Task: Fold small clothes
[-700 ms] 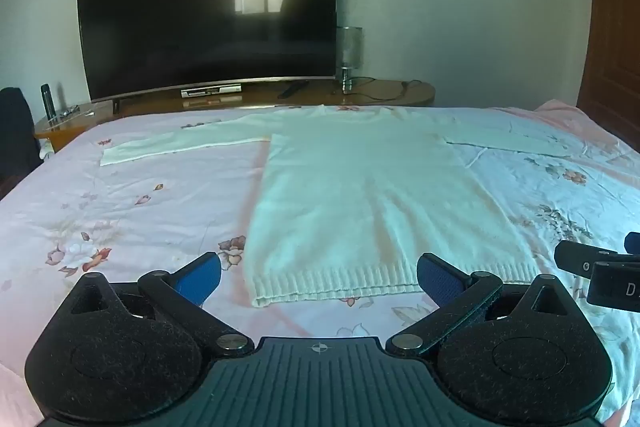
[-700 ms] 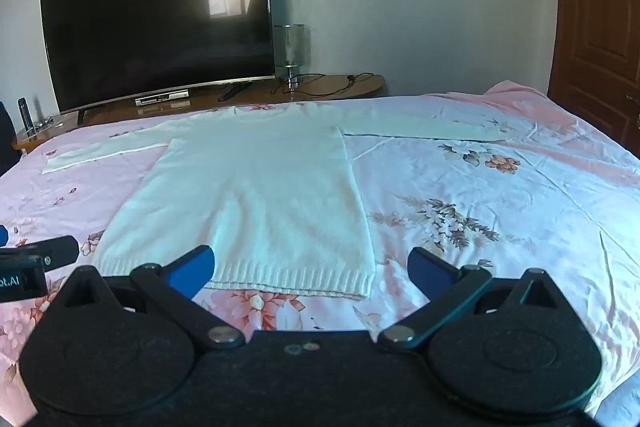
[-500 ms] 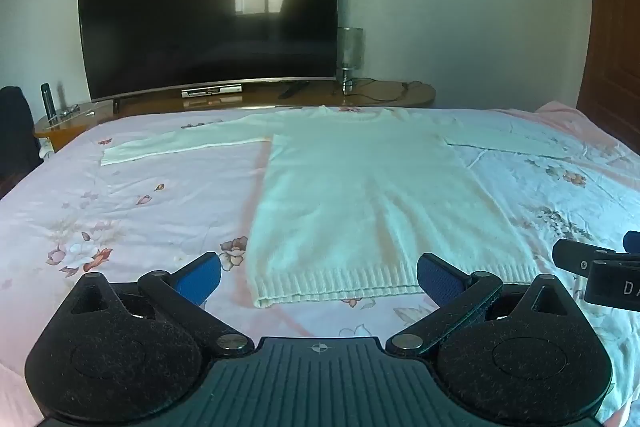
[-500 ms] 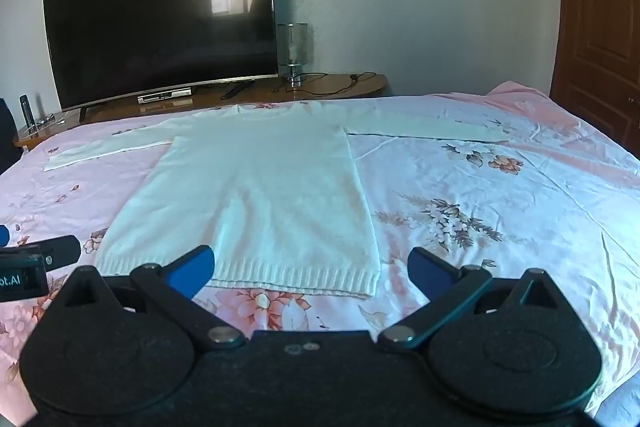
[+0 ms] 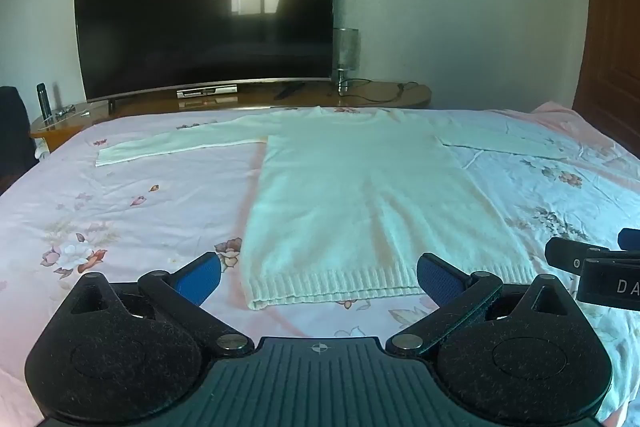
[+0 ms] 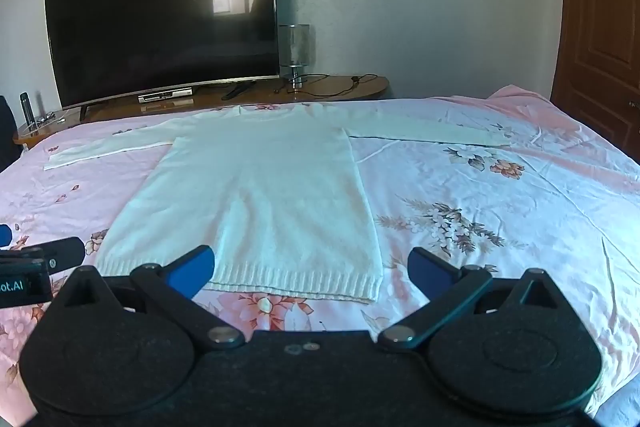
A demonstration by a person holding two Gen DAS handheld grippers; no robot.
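The left gripper [image 5: 318, 277] has its blue-padded fingers [image 5: 200, 277] spread wide, nothing between them — the right gripper [image 6: 312, 269] likewise. Both hover low over the near edge of the bed [image 5: 120, 211]. Just ahead lies the white sweater [image 5: 360, 199], flat on the floral sheet, sleeves stretched out to either side, ribbed hem nearest. Beyond stands a dark television [image 5: 208, 15].

Sweater [image 5: 360, 195] lay flat on bed [image 5: 120, 211], hem nearest cameras, sleeves spread left and right, neck toward far edge. Behind bed stood low cabinet [image 5: 384, 95] bearing television [image 5: 208, 15]; lamp [image 5: 346, 55] just right of television. Door [image 6: 600, 27] at far right, beyond bed corner.
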